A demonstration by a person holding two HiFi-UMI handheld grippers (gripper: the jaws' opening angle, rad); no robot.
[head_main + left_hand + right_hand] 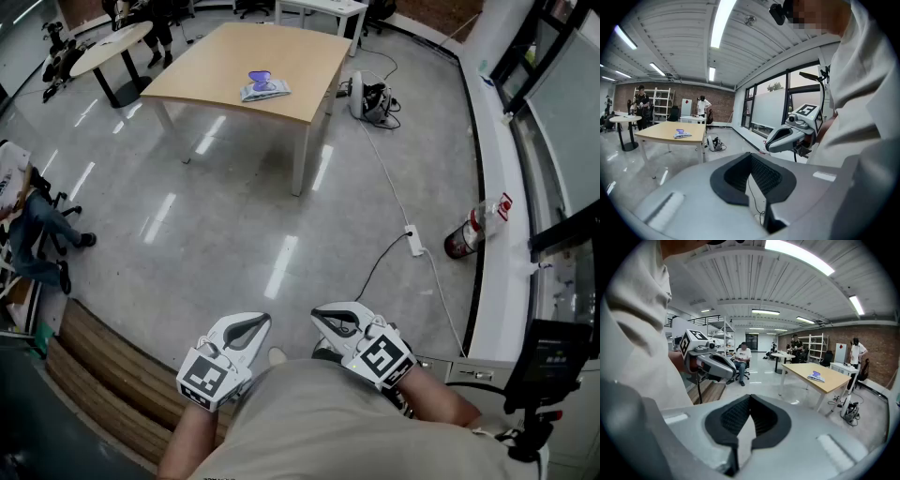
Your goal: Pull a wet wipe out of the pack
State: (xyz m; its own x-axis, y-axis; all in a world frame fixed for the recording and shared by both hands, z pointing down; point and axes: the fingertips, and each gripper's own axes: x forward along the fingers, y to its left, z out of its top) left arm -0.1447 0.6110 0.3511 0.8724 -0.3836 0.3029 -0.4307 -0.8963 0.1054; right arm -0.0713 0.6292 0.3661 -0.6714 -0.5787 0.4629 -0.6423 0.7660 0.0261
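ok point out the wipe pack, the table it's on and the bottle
wipe pack (264,86), head view, middle of its top
table (281,47), head view, bare top behind the pack
bottle (473,230), head view, middle of its body

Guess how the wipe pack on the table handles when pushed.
The wet wipe pack lies flat and low, so it likely won't tip or roll. It looks like a soft pouch, probably floppy and light. On the smooth table, it may slide when pushed.

Purple-and-white wipe pack (264,86), tan table (281,47), grey floor (187,234).
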